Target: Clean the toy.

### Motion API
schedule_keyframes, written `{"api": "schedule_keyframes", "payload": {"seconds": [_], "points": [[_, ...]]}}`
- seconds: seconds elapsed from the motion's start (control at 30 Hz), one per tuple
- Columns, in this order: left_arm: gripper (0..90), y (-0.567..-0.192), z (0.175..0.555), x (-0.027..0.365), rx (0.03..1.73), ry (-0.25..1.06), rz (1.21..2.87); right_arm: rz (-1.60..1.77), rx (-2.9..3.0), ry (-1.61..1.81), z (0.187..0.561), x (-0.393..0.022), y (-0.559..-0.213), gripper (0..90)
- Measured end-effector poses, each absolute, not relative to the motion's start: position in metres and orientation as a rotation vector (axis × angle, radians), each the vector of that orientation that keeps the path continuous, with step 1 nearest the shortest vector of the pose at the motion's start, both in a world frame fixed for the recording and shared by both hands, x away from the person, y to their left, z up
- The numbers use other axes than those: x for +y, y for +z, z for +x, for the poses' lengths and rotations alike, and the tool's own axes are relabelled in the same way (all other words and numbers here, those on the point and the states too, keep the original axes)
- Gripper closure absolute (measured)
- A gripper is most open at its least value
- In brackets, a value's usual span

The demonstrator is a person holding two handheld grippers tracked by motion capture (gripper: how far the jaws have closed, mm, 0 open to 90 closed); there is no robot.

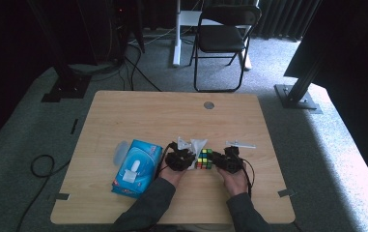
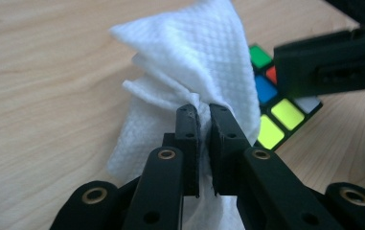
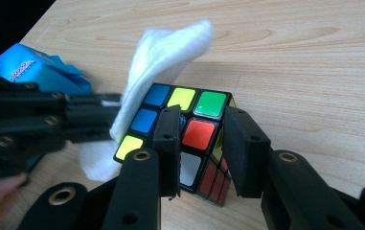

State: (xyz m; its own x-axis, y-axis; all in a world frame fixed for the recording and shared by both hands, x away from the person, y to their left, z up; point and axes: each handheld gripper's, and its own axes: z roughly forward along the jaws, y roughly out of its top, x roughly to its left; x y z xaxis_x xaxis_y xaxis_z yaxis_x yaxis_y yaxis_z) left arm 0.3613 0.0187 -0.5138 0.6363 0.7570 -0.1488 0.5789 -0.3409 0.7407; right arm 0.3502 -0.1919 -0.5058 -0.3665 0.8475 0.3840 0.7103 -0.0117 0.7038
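Pinching the limp tissue (image 2: 189, 72) tight, left gripper (image 2: 204, 117) wipes; right gripper (image 3: 201, 127) clamps the rigid Rubik's cube (image 3: 197, 134) corner at 3 o'clock.

The white embossed paper tissue (image 2: 194, 72) covers the near side of the multicoloured puzzle cube (image 2: 278, 112). In the right gripper view, the right gripper (image 3: 201, 143) hides part of the cube's top. Beside that cube, the blue tissue packet (image 3: 31, 72) is cut off by the picture's edge.
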Motion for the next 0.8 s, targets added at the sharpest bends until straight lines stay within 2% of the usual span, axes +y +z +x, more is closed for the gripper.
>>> {"api": "schedule_keyframes", "payload": {"seconds": [0.27,0.47,0.8], "points": [[84.1,-0.535,0.365,0.013,1.072,0.278,2.137,1.672,2.092,1.324,0.350,-0.192,-0.506,68.4],[83.9,-0.536,0.365,0.012,1.057,0.297,2.149,1.673,2.090,1.325,0.350,-0.192,-0.506,68.4],[82.9,-0.507,0.361,0.028,1.085,0.273,2.017,1.673,2.091,1.335,0.350,-0.193,-0.507,68.2]]}}
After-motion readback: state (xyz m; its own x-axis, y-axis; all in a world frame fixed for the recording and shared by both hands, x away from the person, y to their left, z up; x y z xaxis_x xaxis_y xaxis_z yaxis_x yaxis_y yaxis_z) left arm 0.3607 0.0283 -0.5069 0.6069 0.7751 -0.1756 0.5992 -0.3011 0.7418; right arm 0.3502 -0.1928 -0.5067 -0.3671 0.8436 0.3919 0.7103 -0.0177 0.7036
